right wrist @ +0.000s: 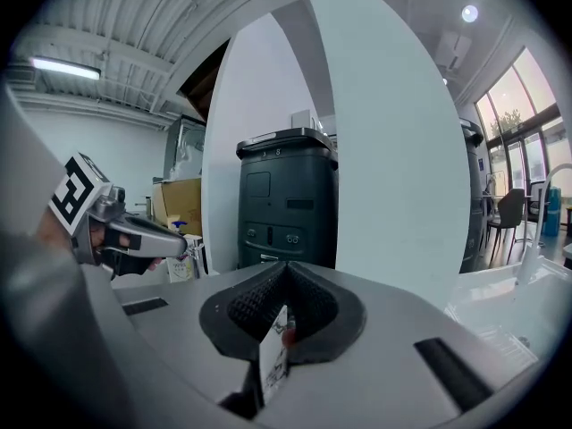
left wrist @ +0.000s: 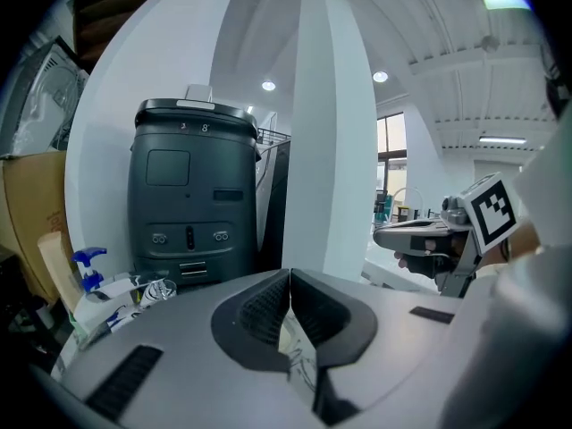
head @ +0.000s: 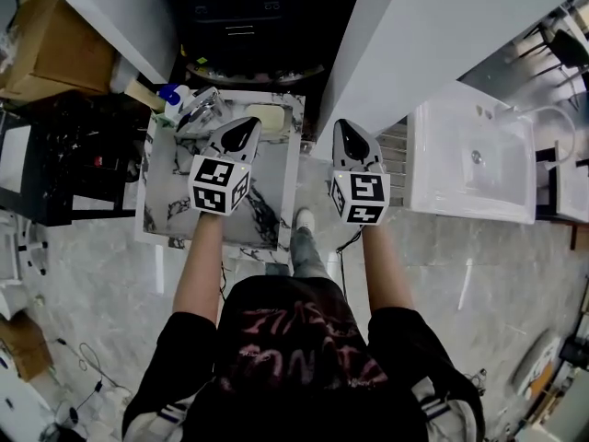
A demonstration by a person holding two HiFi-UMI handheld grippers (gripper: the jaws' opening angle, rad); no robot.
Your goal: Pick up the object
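Observation:
On a small marble table [head: 175, 201] lie a blue-capped spray bottle [head: 171, 98], a crumpled clear plastic cup [head: 202, 110] and a pale yellow block [head: 267, 116] at the far edge. My left gripper [head: 247, 127] hovers over the table's far part, just in front of the block. It is shut, its jaws [left wrist: 290, 275] meeting with nothing between them. The bottle [left wrist: 89, 271] and cup [left wrist: 156, 290] sit low to its left. My right gripper [head: 345, 129] hangs beyond the table's right edge over the floor, shut and empty [right wrist: 286, 268].
A dark grey bin-like unit [left wrist: 192, 195] stands behind the table between two white slanted panels [head: 433, 26]. A white sink [head: 469, 164] is at the right, a cardboard box [head: 51, 44] and black shelving [head: 55, 155] at the left. The floor is grey tile.

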